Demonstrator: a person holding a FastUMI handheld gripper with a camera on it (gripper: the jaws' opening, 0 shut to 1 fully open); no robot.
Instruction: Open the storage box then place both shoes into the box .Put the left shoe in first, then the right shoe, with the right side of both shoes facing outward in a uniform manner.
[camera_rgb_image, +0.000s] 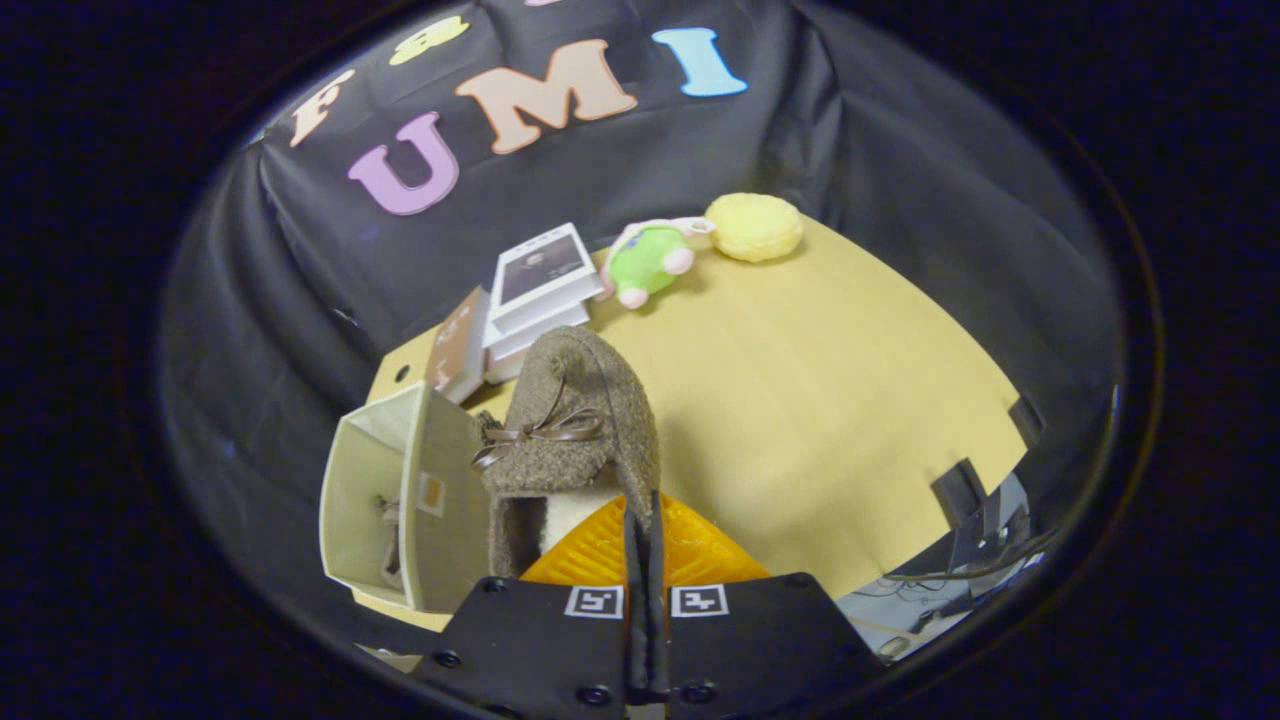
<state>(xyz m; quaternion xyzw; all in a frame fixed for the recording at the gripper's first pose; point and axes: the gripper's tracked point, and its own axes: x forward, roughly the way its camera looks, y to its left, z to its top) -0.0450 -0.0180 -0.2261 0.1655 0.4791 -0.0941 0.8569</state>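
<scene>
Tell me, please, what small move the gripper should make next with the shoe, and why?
Probably carry the brown shoe sideways toward the open mouth of the storage box. The gripper has its fingers closed on the shoe's collar, the shoe hangs just beside the box, outside it, and something that may be the first shoe already lies inside.

The handheld two-finger gripper (643, 520) points forward and slightly down, its two fingers (600, 555) drawn almost together with only a thin slit between them. They pinch the rear edge of the fuzzy brown slipper-style shoe with a ribbon bow (572, 425), which hangs just ahead of the fingertips.
</scene>
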